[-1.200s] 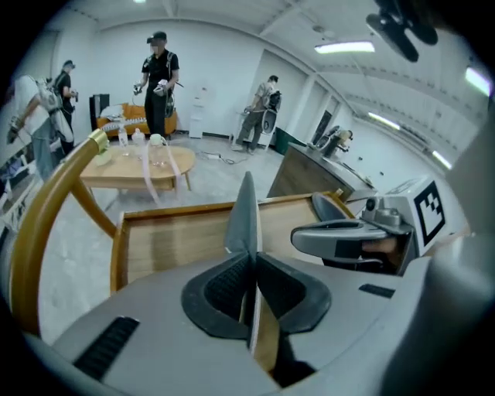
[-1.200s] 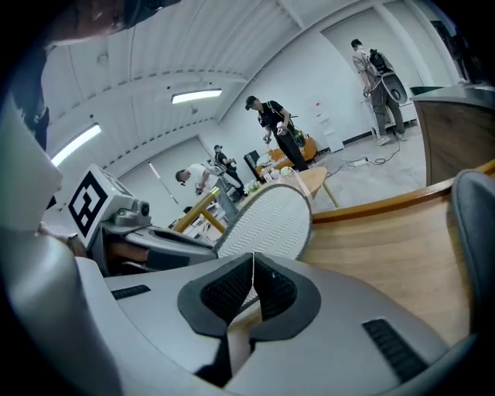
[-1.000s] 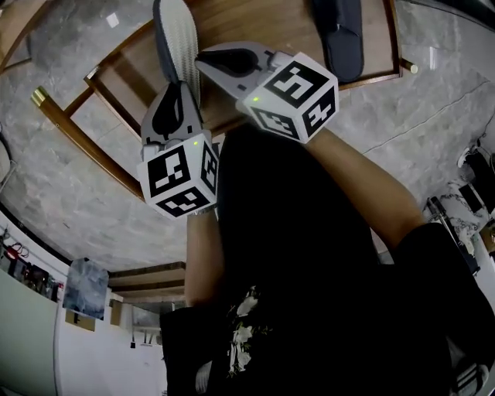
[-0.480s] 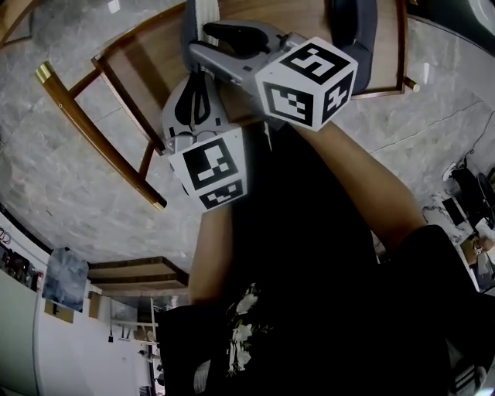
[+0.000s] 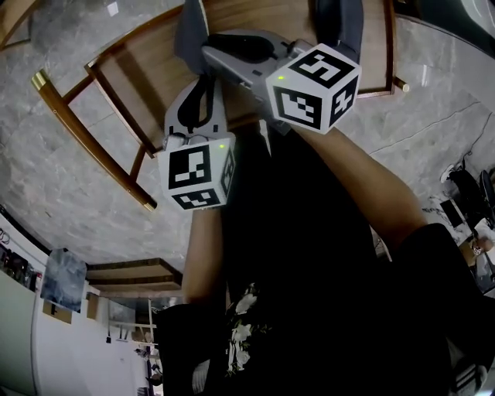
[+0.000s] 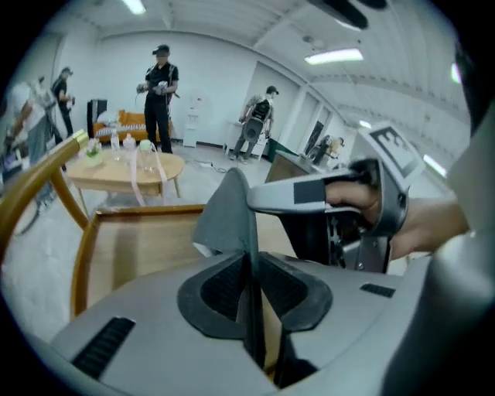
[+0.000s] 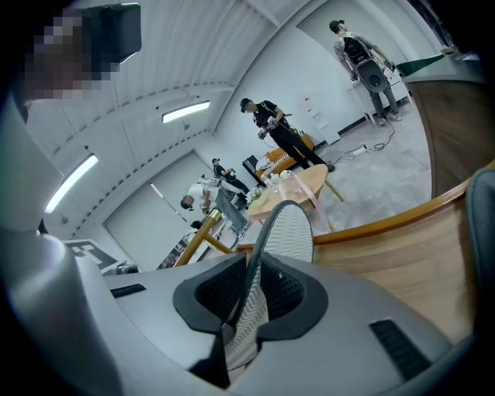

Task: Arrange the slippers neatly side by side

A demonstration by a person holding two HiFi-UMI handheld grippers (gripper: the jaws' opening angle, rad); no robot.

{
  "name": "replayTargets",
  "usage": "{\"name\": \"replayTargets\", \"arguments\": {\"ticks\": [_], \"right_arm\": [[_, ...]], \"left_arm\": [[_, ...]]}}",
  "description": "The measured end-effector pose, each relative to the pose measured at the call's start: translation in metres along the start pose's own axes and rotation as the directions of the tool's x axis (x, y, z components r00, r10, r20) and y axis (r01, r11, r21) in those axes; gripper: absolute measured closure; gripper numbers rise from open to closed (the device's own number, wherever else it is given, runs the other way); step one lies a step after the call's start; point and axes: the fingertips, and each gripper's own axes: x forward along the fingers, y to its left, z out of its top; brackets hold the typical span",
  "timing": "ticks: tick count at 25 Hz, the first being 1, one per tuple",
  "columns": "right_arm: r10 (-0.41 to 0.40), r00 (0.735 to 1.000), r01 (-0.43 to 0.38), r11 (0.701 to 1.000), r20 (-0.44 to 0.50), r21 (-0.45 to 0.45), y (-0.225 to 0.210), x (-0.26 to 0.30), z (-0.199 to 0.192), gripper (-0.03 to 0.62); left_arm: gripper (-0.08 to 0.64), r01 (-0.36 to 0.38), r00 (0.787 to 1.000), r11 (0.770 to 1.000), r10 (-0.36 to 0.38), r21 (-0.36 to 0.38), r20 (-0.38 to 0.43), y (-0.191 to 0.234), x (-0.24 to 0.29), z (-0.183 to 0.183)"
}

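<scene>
A grey slipper (image 5: 189, 27) with a white ribbed sole (image 7: 290, 228) stands on edge over the wooden rack (image 5: 139, 69). My left gripper (image 5: 199, 77) pinches its grey upper (image 6: 228, 213) between the pads, and its jaws are opening. My right gripper (image 5: 210, 48) comes in from the right. Its jaws are closing, with the slipper's sole edge pressed between them (image 7: 247, 294). The second dark grey slipper (image 5: 340, 23) lies on the rack to the right, also visible at the frame edge (image 7: 483, 224). From the left gripper (image 6: 251, 267) view, the right gripper's body shows just beyond the slipper.
The rack has a raised wooden rim (image 6: 85, 247) and brass-tipped legs (image 5: 39, 77), and it stands on grey stone flooring (image 5: 62, 178). A round table (image 6: 124, 166) and several standing people (image 6: 158, 93) are farther back. My own black-clothed body fills the lower head view.
The right gripper has moved left onto the slipper and now has it between its jaws. The slipper has turned, so its white sole is no longer visible in the head view.
</scene>
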Motion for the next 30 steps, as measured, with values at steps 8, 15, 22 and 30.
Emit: {"name": "replayTargets", "arguments": {"ticks": [8, 15, 22, 30], "right_arm": [[-0.071, 0.997, 0.07, 0.995, 0.017, 0.075, -0.037, -0.031, -0.007, 0.566], [-0.191, 0.982, 0.191, 0.981, -0.009, 0.02, -0.075, -0.04, -0.024, 0.568], [-0.325, 0.941, 0.338, 0.888, 0.095, -0.31, -0.084, -0.049, -0.014, 0.535], [-0.356, 0.901, 0.413, 0.878, 0.246, -0.243, -0.078, -0.099, 0.017, 0.459]], "left_arm": [[0.471, 0.141, 0.989, 0.986, -0.136, -0.085, 0.058, -0.02, -0.009, 0.015], [0.397, 0.074, 0.997, 0.996, -0.072, -0.043, 0.033, 0.013, 0.012, 0.033], [0.397, 0.074, 0.997, 0.997, -0.074, 0.004, -0.019, 0.011, 0.05, 0.035], [0.387, 0.06, 0.998, 0.997, -0.058, 0.049, -0.033, -0.002, 0.068, 0.036]]}}
